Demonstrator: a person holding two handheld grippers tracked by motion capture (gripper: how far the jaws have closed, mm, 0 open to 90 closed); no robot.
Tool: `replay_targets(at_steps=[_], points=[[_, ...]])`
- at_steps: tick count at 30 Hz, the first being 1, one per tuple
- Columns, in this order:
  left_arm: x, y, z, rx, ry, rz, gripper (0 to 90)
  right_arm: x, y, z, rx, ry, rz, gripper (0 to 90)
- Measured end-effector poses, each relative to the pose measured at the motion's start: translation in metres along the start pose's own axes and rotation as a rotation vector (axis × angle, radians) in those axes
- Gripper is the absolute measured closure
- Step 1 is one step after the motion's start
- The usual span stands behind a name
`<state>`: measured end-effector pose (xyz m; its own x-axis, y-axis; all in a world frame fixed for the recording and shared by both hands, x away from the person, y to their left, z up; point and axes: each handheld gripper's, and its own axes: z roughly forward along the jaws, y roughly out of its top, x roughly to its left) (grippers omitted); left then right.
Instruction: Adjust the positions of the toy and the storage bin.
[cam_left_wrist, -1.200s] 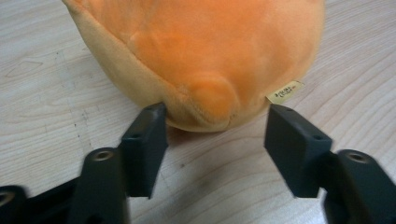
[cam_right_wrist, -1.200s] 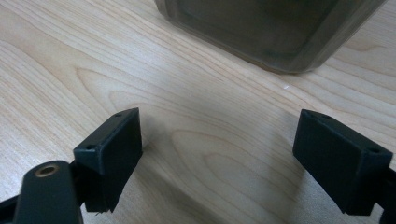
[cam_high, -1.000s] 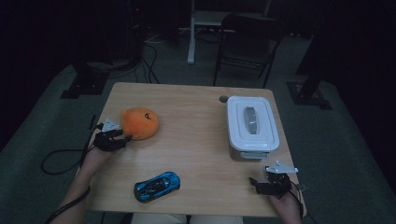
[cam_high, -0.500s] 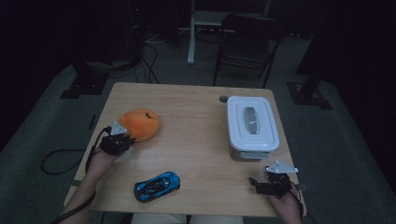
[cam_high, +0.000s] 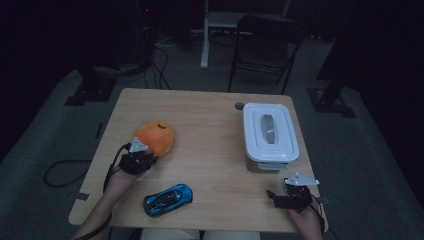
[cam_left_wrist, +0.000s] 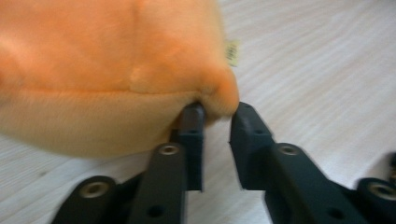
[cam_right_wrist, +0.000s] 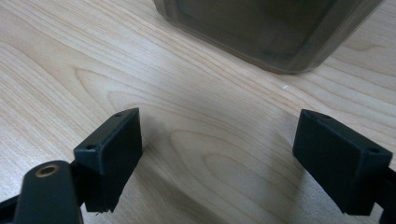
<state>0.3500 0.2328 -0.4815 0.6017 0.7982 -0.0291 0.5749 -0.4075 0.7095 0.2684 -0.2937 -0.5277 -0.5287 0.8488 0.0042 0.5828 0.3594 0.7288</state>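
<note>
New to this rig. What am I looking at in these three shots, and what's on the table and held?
There is no robot arm here: a person holds a handheld two-jaw gripper in each hand. The high view looks down on the light wooden table from above the person's side. The other two pictures come from cameras riding on each gripper, looking along its black jaws.

On the table lie a round orange plush toy, a shiny blue toy car and a white lidded plastic box.

The left gripper has its jaws pinched on a fold at the plush toy's edge. The right gripper rests near the box with its jaws wide open and nothing between them.
</note>
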Motion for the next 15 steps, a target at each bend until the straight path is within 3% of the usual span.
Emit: replay_targets(at_steps=[2, 3, 5, 7, 12, 15], points=[[-0.002, 0.002, -0.003, -0.013, -0.046, -0.018, 74.2, 0.0, 0.0, 0.0, 0.0, 0.0, 0.0, 15.2], [-0.003, 0.003, -0.005, -0.018, -0.04, -0.012, 67.6, 0.0, 0.0, 0.0, 0.0, 0.0, 0.0, 15.2], [-0.005, 0.007, -0.011, -0.032, -0.039, -0.01, 62.8, 0.0, 0.0, 0.0, 0.0, 0.0, 0.0, 15.1], [-0.004, 0.011, -0.018, -0.052, -0.009, -0.027, 52.4, 0.0, 0.0, 0.0, 0.0, 0.0, 0.0, 15.2], [0.003, 0.028, -0.034, -0.112, 0.048, -0.073, 37.8, 0.0, 0.0, 0.0, 0.0, 0.0, 0.0, 15.1], [0.008, 0.039, -0.034, -0.105, 0.07, -0.084, 30.2, 0.0, 0.0, 0.0, 0.0, 0.0, 0.0, 15.2]])
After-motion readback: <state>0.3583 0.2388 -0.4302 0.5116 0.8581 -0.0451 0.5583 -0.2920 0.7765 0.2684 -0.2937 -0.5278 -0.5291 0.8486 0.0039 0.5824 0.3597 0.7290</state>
